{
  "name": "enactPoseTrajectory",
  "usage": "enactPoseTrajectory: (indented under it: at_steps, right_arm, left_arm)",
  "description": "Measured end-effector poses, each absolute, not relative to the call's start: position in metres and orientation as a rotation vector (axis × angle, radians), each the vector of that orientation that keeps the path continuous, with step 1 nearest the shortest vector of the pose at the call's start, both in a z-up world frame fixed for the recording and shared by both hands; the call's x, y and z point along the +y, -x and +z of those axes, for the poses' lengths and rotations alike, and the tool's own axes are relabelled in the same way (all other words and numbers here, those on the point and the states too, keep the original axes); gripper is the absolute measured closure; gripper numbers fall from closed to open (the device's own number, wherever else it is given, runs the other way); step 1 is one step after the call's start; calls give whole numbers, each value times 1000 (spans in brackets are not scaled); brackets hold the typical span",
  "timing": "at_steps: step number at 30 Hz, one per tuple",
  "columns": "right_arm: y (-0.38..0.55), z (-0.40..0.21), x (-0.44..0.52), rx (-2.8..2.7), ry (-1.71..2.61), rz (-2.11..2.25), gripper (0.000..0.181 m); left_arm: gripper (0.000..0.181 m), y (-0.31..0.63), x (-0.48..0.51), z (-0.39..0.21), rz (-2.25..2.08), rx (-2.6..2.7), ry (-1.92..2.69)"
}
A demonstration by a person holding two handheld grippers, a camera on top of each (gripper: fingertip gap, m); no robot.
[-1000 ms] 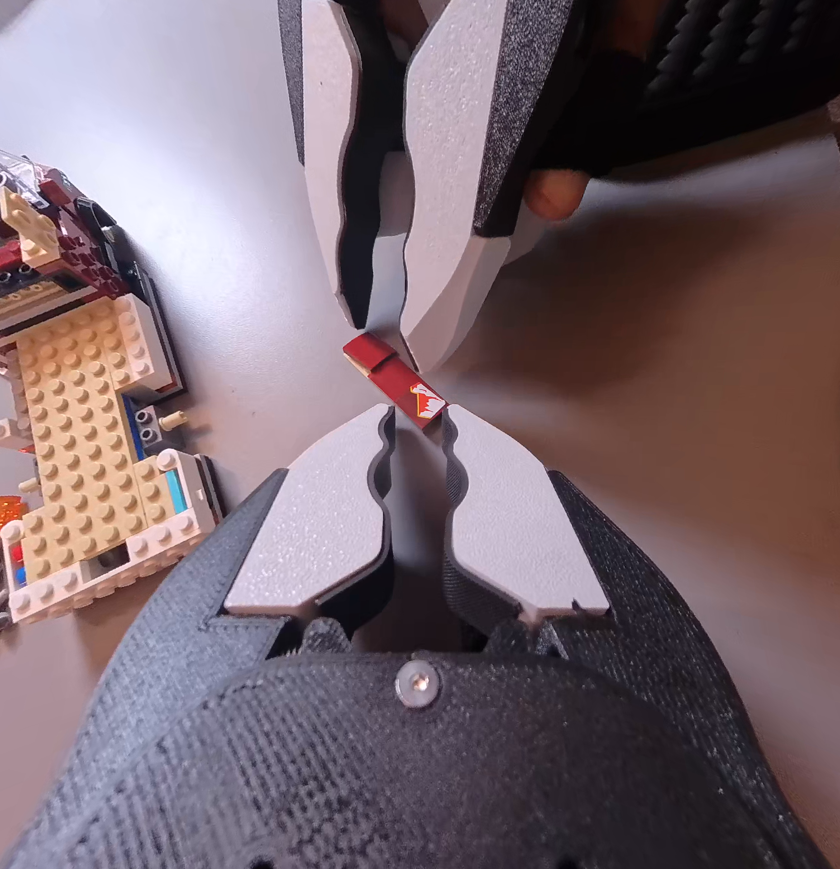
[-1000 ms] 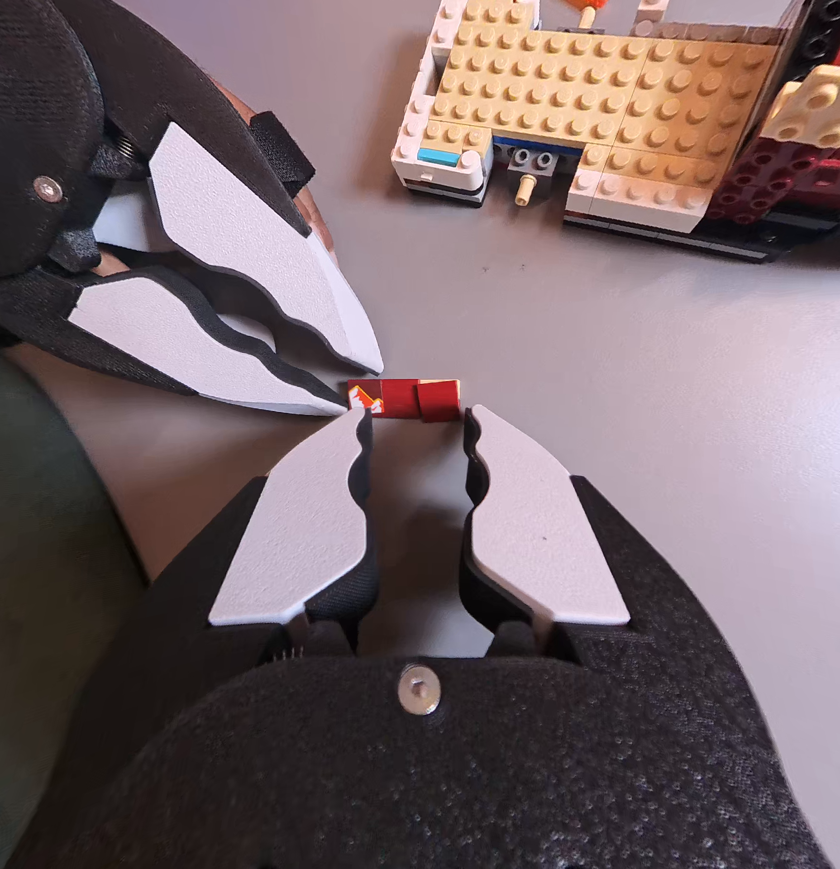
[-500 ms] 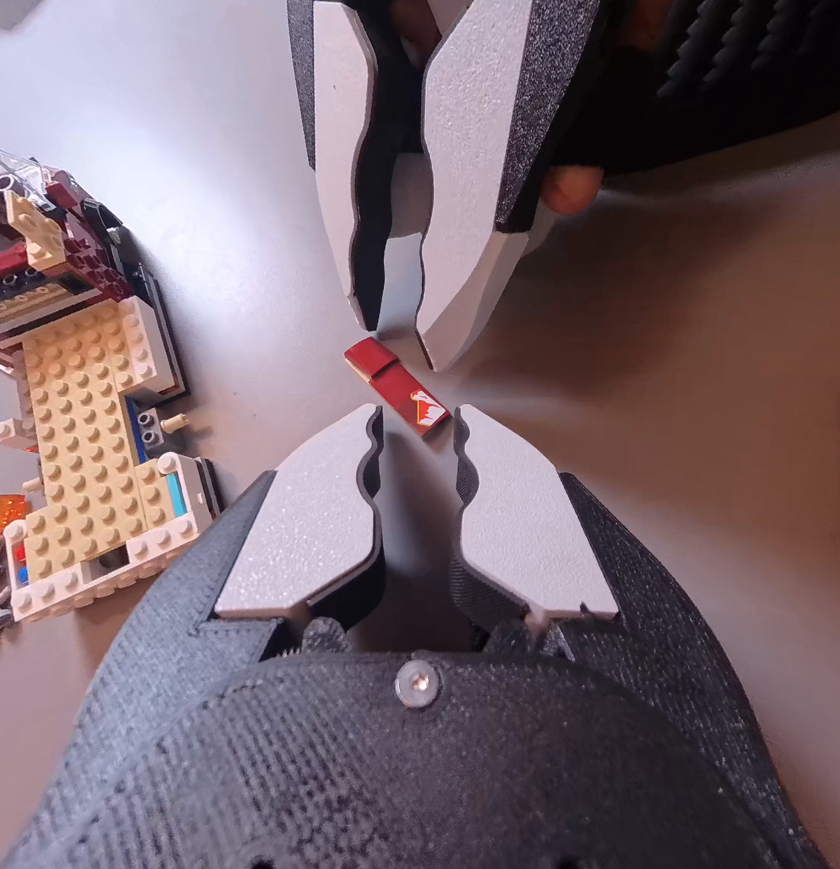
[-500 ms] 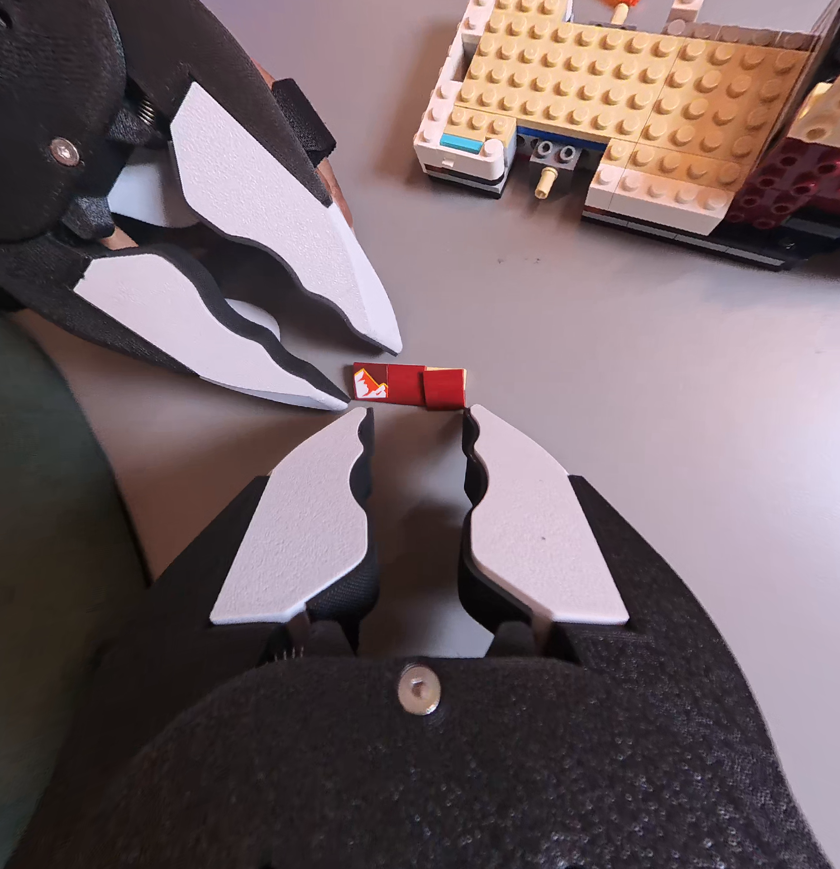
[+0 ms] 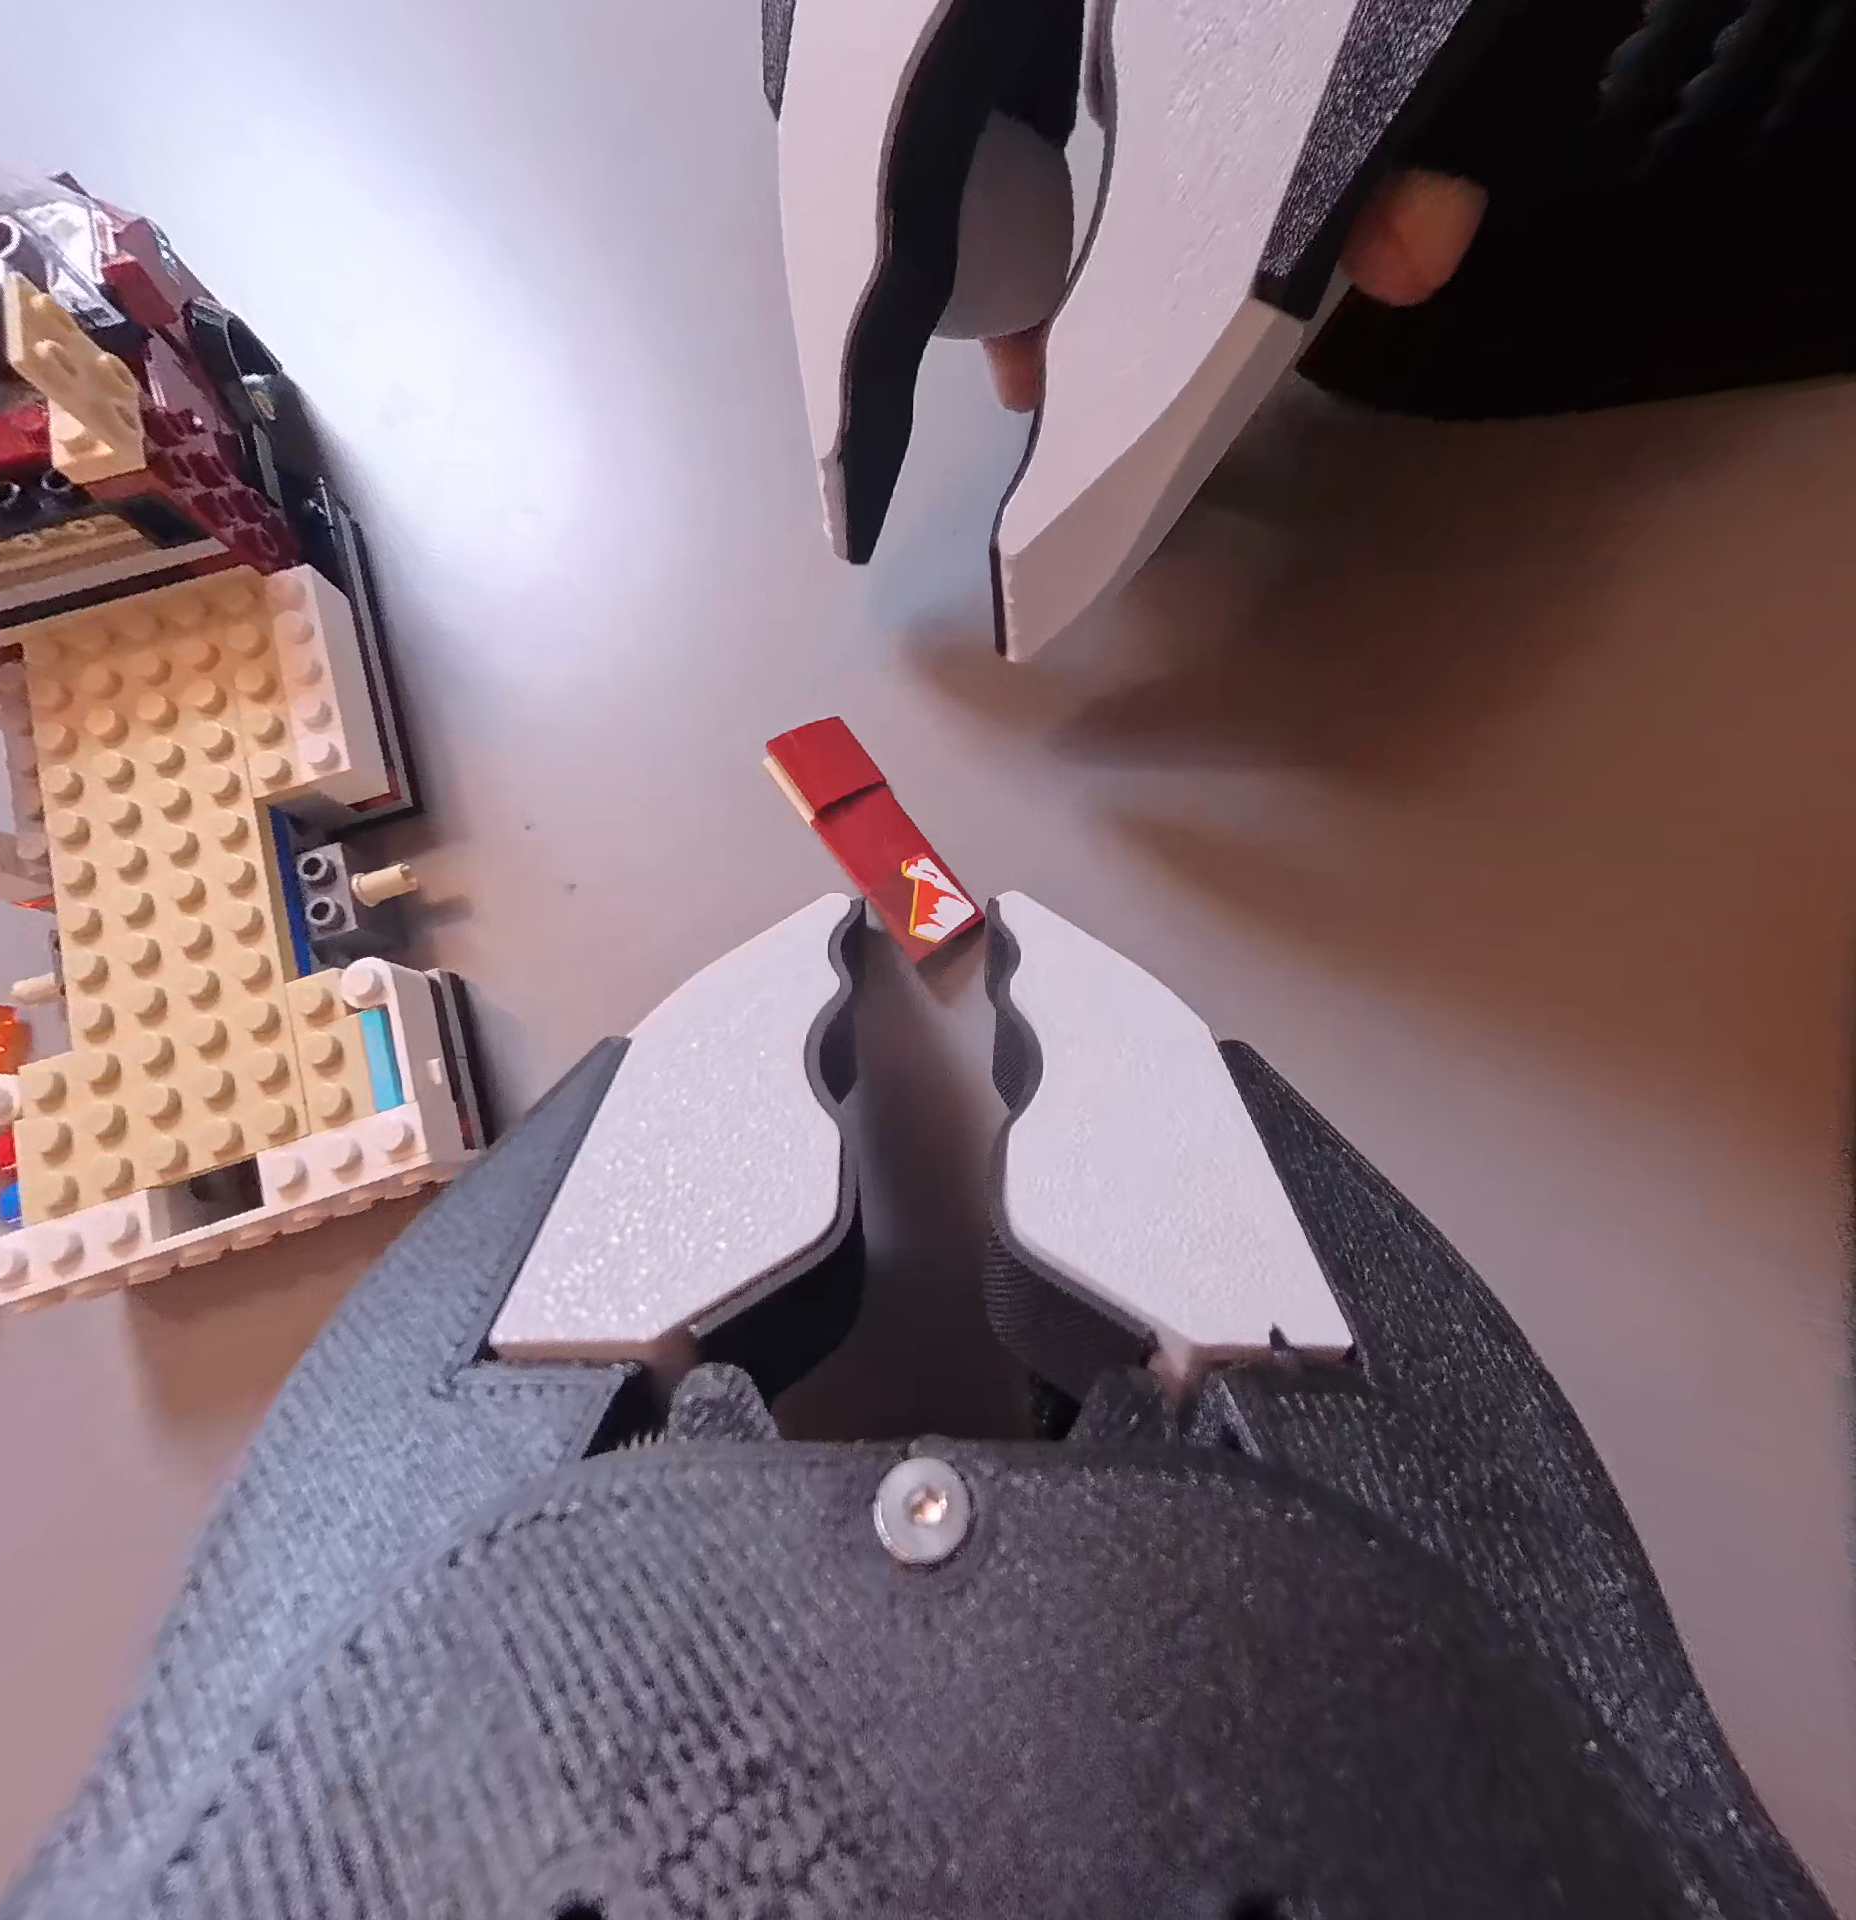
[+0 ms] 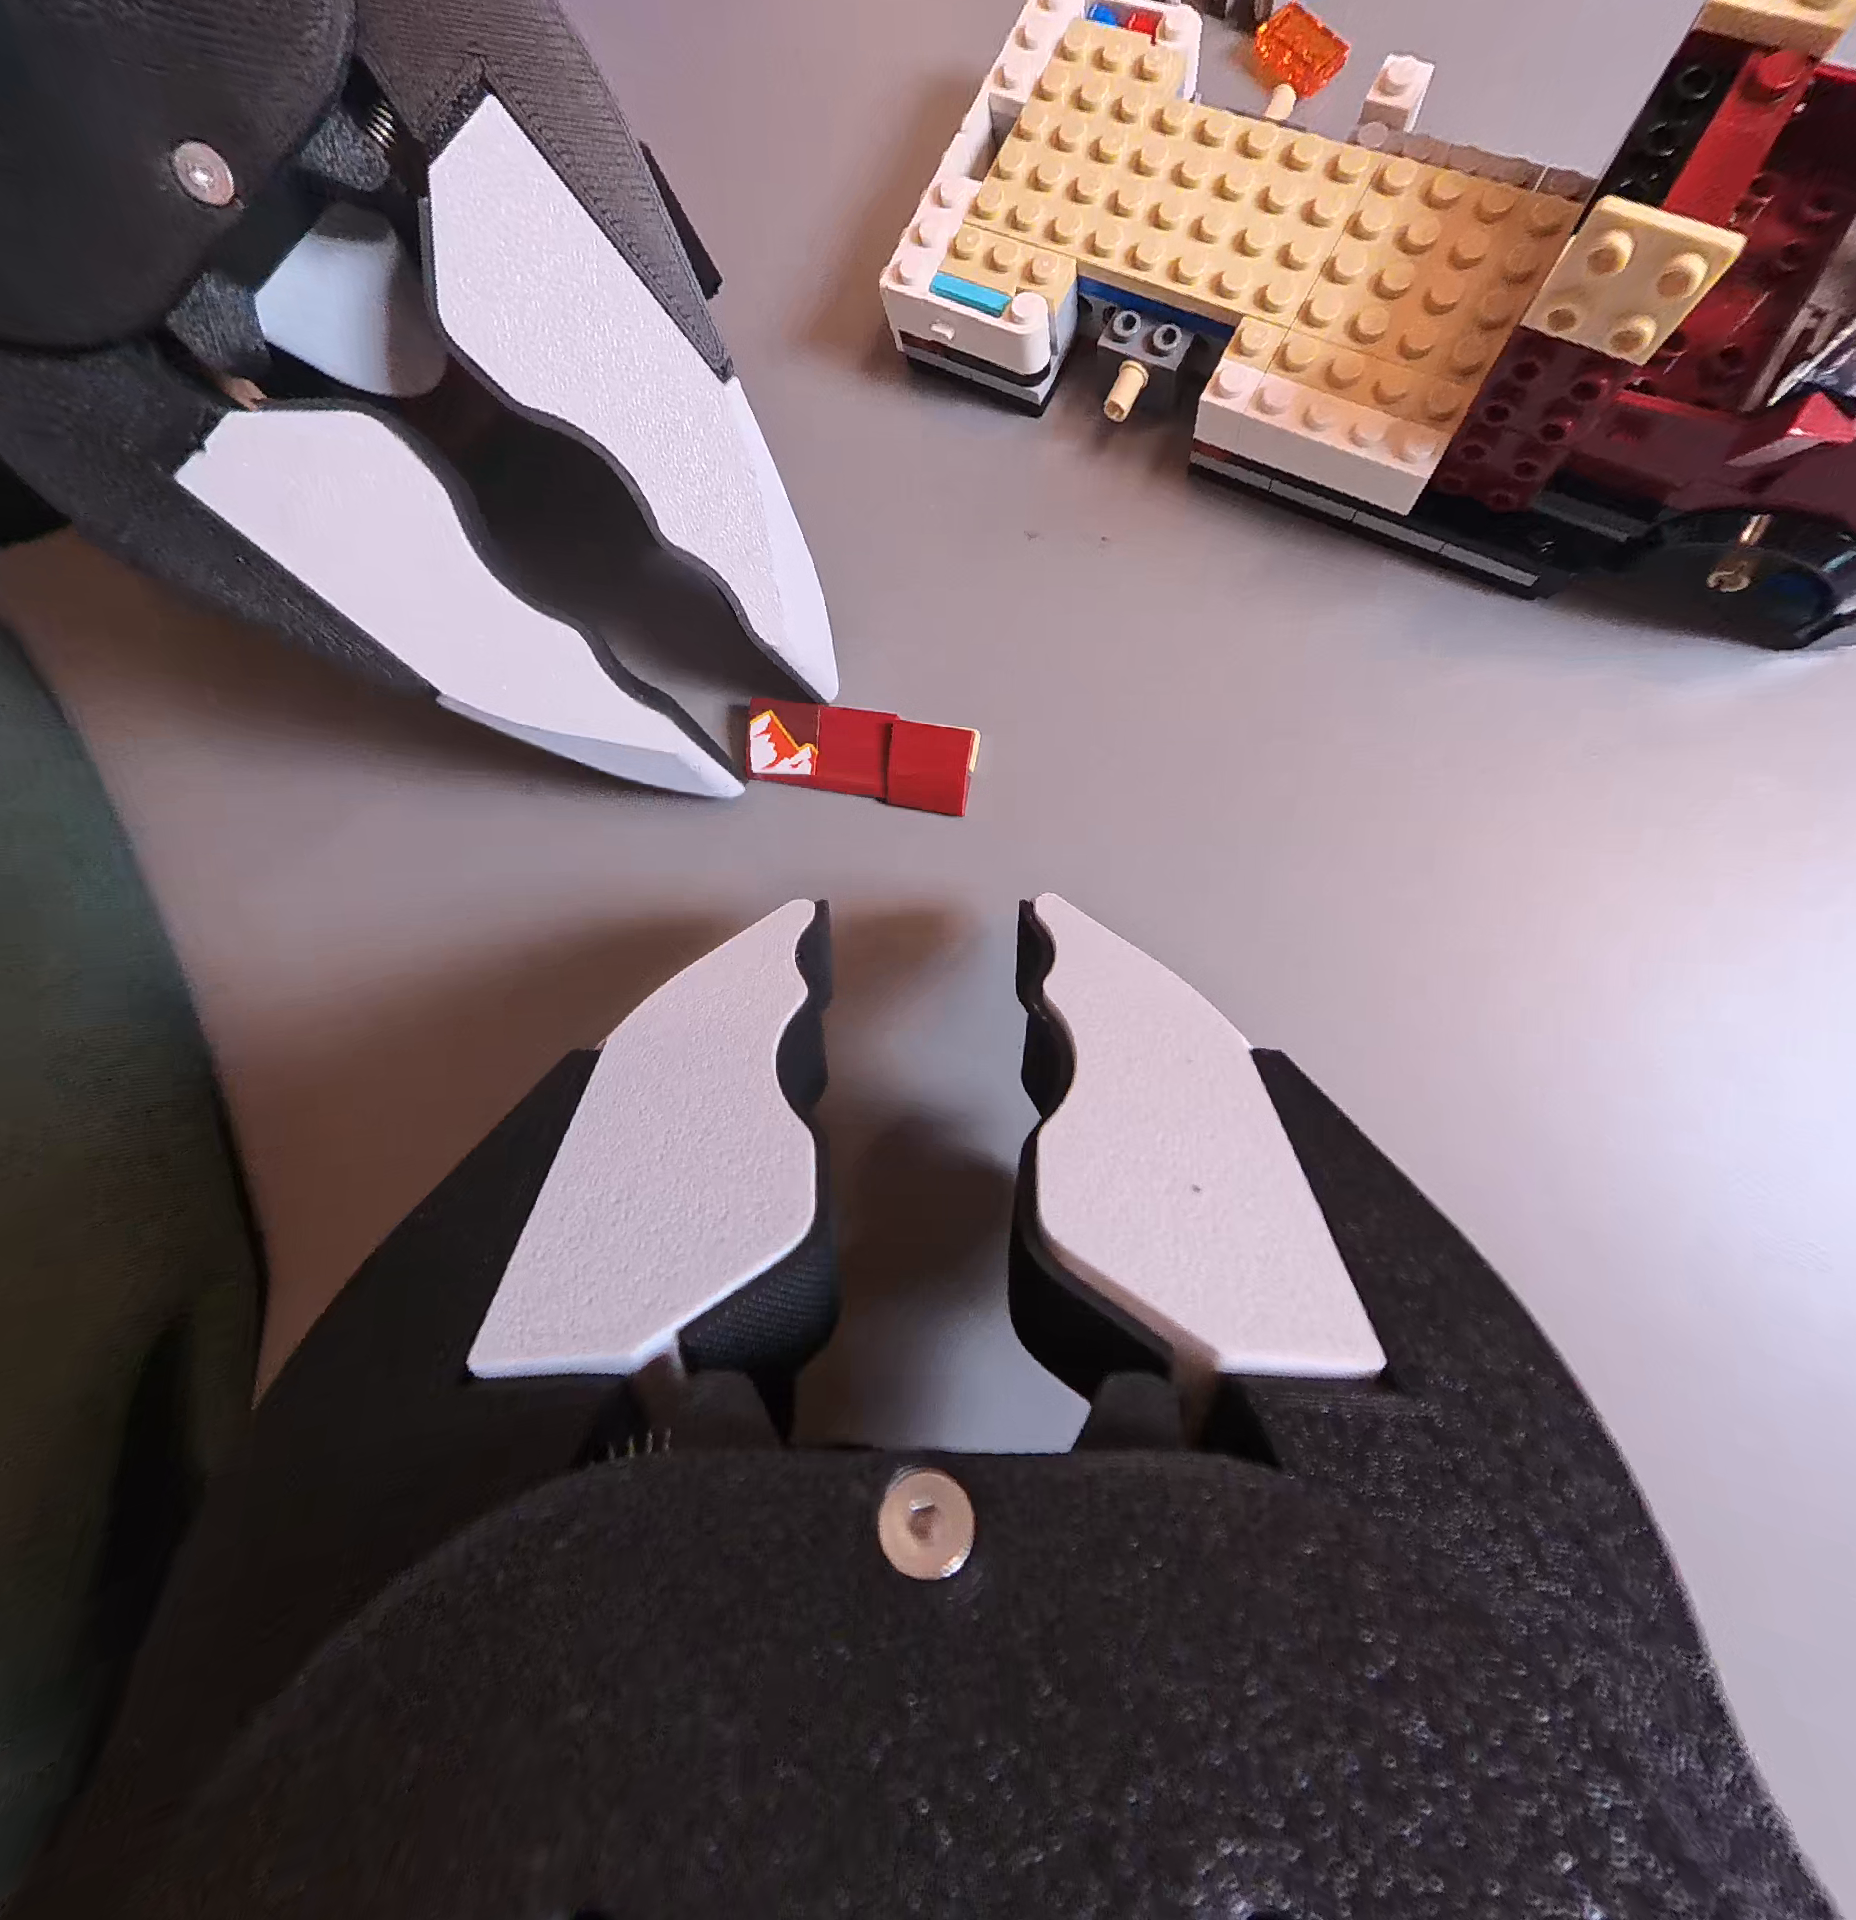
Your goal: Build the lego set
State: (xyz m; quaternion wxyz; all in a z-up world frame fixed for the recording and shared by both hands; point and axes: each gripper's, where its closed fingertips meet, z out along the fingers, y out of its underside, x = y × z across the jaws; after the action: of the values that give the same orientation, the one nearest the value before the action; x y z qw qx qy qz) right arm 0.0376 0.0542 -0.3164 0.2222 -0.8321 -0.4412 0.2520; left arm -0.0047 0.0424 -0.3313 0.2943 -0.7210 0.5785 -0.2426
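left wrist view: looks down along its fingers, close over the table [image 5: 591, 312] | right wrist view: same, faced from the opposite side | shared: red piece [image 5: 870, 840] [image 6: 859, 755], tan lego build [image 5: 165, 914] [image 6: 1215, 218]

No readable text, numbers or brand marks anywhere I can see. Only marking: a white-and-orange printed graphic on one end of the dark red tile [image 6: 859, 754], lying on the grey table [image 6: 1319, 935]. It's a picture, not lettering.

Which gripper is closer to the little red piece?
The left gripper: its fingertips sit right at the picture end of the red piece. The right gripper is open too, with bare table between.
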Motion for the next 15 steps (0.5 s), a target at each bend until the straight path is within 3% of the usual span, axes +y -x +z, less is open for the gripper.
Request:
enactPoseTrajectory:
  at_steps: [15]
  right_arm:
    - [-44, -311, 49, -1389, 2132, 740, 148]
  left_arm:
    - [162, 6, 43, -321, -886, 1477, 1905]
